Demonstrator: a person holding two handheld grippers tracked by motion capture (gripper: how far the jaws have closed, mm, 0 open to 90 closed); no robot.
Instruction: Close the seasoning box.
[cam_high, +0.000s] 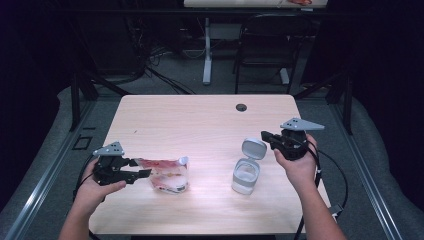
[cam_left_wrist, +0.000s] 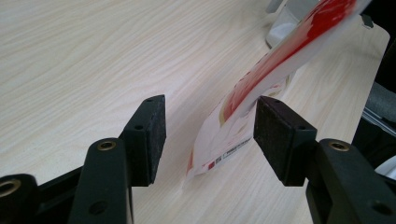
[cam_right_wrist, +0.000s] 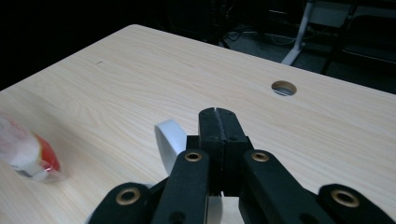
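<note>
Left gripper (cam_high: 142, 173), nearest, stands open astride the packet's (cam_high: 167, 176) flat end — pads not pressing, so nothing is held. The packet lies on the table (cam_high: 200, 120), left of the open-lidded container (cam_high: 246, 172). Right gripper (cam_high: 265, 135), jaws fully closed and empty, sits behind the container's lid — likely placed to nudge it.

black tools (cam_high: 131, 169), brass screws, grey plates
</note>
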